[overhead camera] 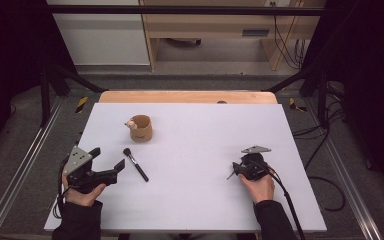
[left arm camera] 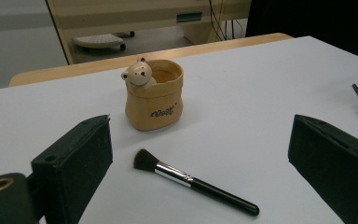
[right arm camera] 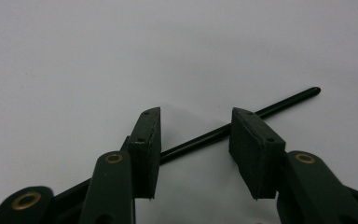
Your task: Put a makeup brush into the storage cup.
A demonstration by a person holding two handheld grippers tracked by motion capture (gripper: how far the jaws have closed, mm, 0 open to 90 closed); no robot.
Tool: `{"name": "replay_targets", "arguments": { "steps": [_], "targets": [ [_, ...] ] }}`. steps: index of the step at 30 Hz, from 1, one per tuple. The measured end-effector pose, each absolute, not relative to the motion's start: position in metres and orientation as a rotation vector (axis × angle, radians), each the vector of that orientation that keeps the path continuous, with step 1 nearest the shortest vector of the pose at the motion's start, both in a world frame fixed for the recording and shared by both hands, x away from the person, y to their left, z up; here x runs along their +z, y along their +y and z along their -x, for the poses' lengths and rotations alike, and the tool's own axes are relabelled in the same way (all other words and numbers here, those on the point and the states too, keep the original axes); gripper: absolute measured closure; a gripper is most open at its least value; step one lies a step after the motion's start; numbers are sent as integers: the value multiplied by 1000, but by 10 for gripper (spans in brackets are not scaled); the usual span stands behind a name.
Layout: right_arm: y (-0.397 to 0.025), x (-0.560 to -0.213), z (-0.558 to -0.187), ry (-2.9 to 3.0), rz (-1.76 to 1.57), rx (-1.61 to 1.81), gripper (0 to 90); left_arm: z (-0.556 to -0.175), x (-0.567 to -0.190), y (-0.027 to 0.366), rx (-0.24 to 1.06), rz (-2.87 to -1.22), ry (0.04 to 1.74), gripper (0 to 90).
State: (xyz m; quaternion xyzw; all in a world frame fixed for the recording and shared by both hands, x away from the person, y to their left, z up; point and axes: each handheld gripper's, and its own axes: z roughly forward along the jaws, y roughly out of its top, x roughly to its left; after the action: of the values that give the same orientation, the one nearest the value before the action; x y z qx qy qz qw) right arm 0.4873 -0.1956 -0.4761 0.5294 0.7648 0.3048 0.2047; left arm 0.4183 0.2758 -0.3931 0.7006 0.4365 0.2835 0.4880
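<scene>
Faintly legible "Bear" on pouch-shaped cup (left arm camera: 154, 95)

Tan bear pot (left arm camera: 154, 95), dark cursive word on its front, seemingly "Bear", not fully legible

We look down on a white tabletop (overhead camera: 205, 195) laid over a wooden board whose pale edge (overhead camera: 187, 97) shows at the far side. Grey carpet floor (overhead camera: 25, 145) surrounds it, crossed by metal rails (overhead camera: 15, 172) and black frame struts (overhead camera: 75, 77). Beyond stand a white cabinet (overhead camera: 100, 37) and a light wooden desk (overhead camera: 220, 22). Black cables (overhead camera: 325, 150) trail on the right, and both outer sides lie in darkness.
</scene>
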Motion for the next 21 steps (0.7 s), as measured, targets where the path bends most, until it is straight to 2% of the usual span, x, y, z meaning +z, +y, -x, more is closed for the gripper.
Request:
{"name": "replay_targets", "arguments": {
  "steps": [6,15,21],
  "targets": [
    [-197,-475,-487,2155,-1459,843,659,-418,-393,275,688,-1703,1059,57],
    [-199,-472,-486,2171,-1440,821,744,-418,-393,275,687,-1704,1057,59],
    [-201,-472,-486,2171,-1446,790,766,-418,-393,275,687,-1707,1057,60]
  ]
}}
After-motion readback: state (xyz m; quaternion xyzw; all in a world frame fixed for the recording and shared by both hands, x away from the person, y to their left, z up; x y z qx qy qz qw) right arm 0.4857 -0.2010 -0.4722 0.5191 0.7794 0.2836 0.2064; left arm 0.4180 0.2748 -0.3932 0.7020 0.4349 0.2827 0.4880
